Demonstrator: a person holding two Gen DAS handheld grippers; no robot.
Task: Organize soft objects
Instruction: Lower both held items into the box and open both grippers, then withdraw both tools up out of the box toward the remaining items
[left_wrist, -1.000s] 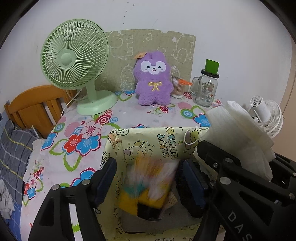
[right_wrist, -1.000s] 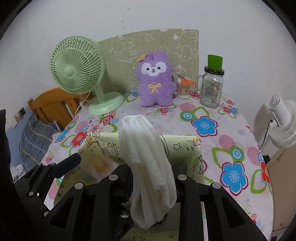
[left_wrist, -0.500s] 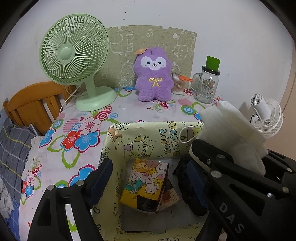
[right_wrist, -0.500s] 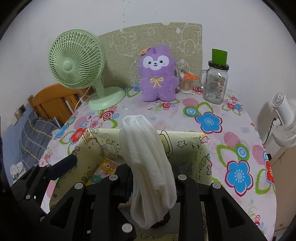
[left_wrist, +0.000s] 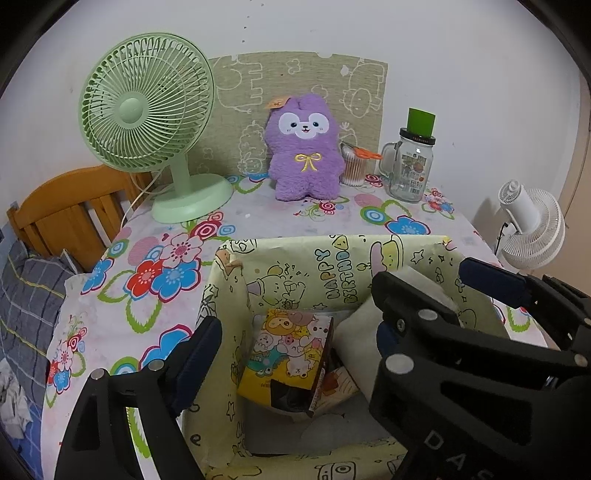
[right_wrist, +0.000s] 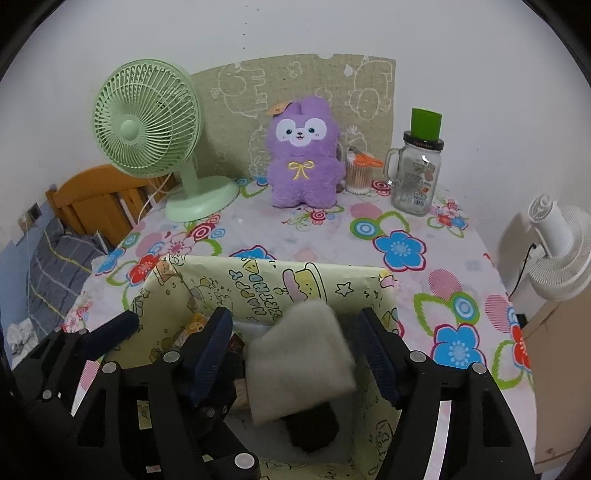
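White folded cloth (right_wrist: 301, 356), motion-blurred, sits between the parted pads of the right gripper (right_wrist: 295, 350), whose jaws have just been opening; neither pad presses it. Its long axis runs from near-left to far-right, tilted, its far end uppermost. It lies inside the yellow cartoon-print box (right_wrist: 369, 291), over a dark object (right_wrist: 314, 428). Left gripper (left_wrist: 295, 354) stands wide, empty, above a cartoon-print packet (left_wrist: 288, 350) beside the cloth.

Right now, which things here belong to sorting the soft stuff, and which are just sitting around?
Part of the job:
white folded cloth, just let go by the right gripper
cartoon-print box
cartoon tissue pack
purple plush toy

Just lying about:
green desk fan
glass mug jar
cotton swab jar
white fan
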